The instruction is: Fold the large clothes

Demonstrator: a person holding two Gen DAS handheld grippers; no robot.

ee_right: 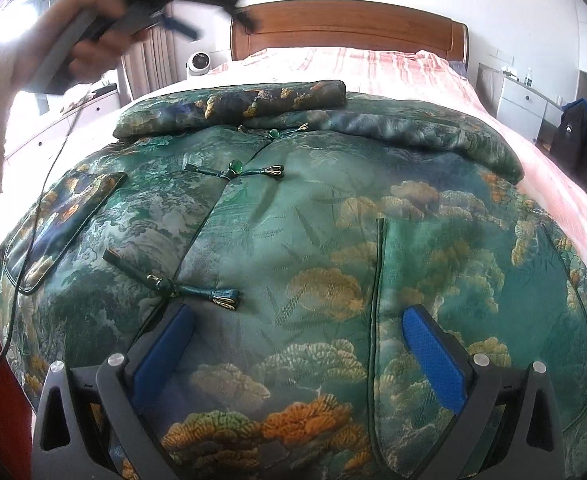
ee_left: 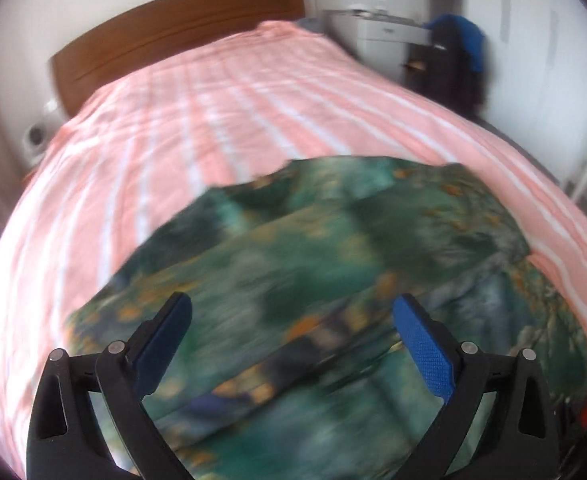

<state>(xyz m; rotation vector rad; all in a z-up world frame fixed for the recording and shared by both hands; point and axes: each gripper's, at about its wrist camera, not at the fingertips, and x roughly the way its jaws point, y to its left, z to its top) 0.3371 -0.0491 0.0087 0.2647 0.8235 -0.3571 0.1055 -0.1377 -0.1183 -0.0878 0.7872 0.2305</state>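
Right claw (ee_right: 297, 344) wide, blue pads empty, low over the green brocade padded jacket with gold cloud pattern (ee_right: 293, 240); left claw (ee_left: 291, 338) also wide, empty, above it. Jacket lies flat, front up, knot buttons closed, sleeves folded across its collar end. Long axis runs toward the wooden headboard (ee_right: 345, 28) along the pink striped bed (ee_right: 393, 68); white bedside cabinet (ee_right: 521, 100) right.

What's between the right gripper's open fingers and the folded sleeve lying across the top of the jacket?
Only the jacket front itself, with its knotted button fastenings; the right wrist view shows nothing else between the right gripper and the folded sleeve.
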